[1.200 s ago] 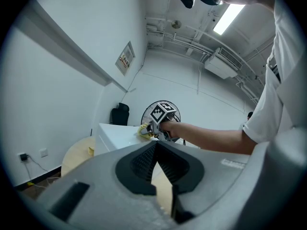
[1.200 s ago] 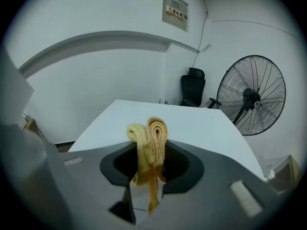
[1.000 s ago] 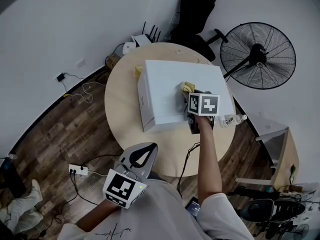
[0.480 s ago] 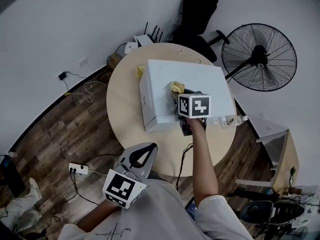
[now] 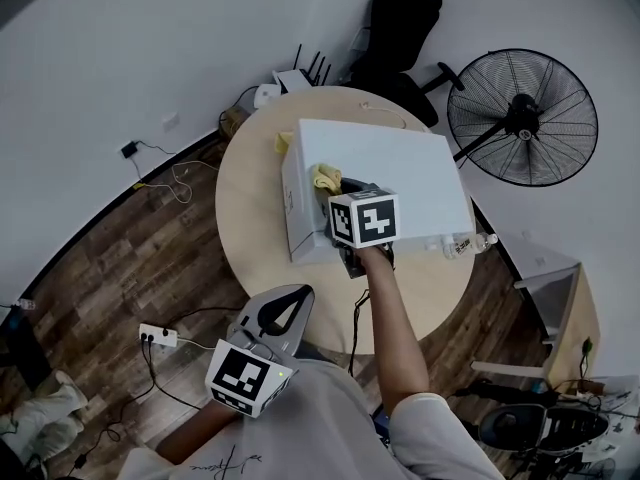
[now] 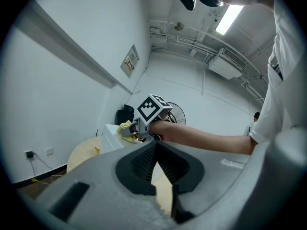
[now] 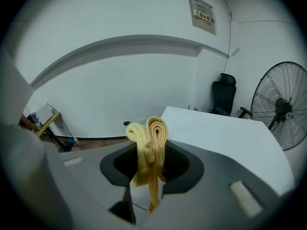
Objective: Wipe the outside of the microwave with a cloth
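Note:
The white microwave [image 5: 390,173] stands on a round wooden table [image 5: 245,208]; its flat top also shows in the right gripper view [image 7: 225,138]. My right gripper [image 5: 340,190] is shut on a folded yellow cloth [image 5: 325,177], which rests on the microwave's top near its left edge. In the right gripper view the cloth [image 7: 148,143] sticks up from between the jaws. My left gripper [image 5: 272,313] hangs low by my body, away from the table, its jaws closed on nothing [image 6: 156,150].
A clear plastic bottle [image 5: 465,243] lies on the table right of the microwave. A standing fan [image 5: 522,113] and a black office chair [image 5: 400,28] are behind the table. A power strip [image 5: 158,340] and cables lie on the wooden floor.
My right gripper has slid the yellow cloth leftward across the microwave's top, from the middle right toward its left edge. The left gripper has stayed put.

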